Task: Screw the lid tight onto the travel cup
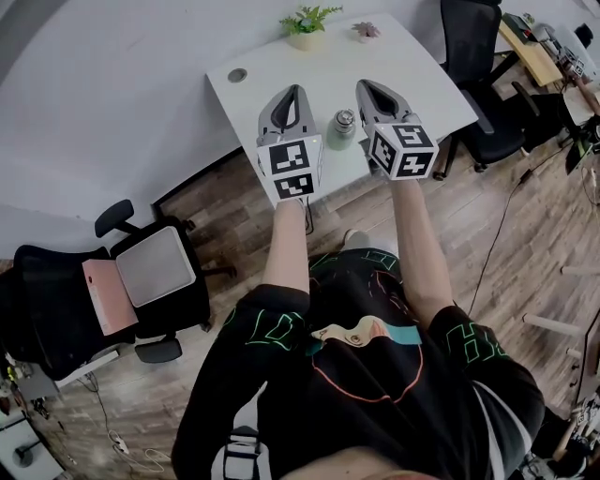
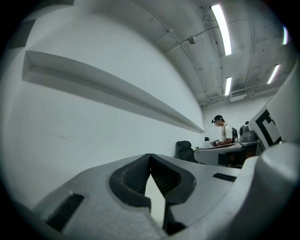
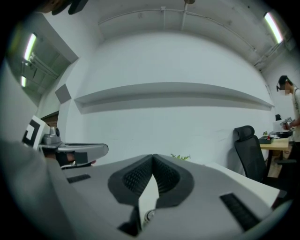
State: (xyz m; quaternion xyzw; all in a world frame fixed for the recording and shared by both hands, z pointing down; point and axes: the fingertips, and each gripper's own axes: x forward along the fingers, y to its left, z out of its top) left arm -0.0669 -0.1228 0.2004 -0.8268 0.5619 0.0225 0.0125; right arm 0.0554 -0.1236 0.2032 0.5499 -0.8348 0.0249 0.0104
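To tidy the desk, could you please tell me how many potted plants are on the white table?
2. A leafy green plant stands far back on the table; a smaller pinkish plant is right of it. Others may be hidden.

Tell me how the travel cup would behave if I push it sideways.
The travel cup stands upright and looks narrow, so a high push would probably tip it. The white table looks smooth, so a low push may slide it. Tipped, its round body would likely roll.

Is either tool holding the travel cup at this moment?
No: the travel cup stands on the table between the left tool and the right tool, both shut with nothing in them.
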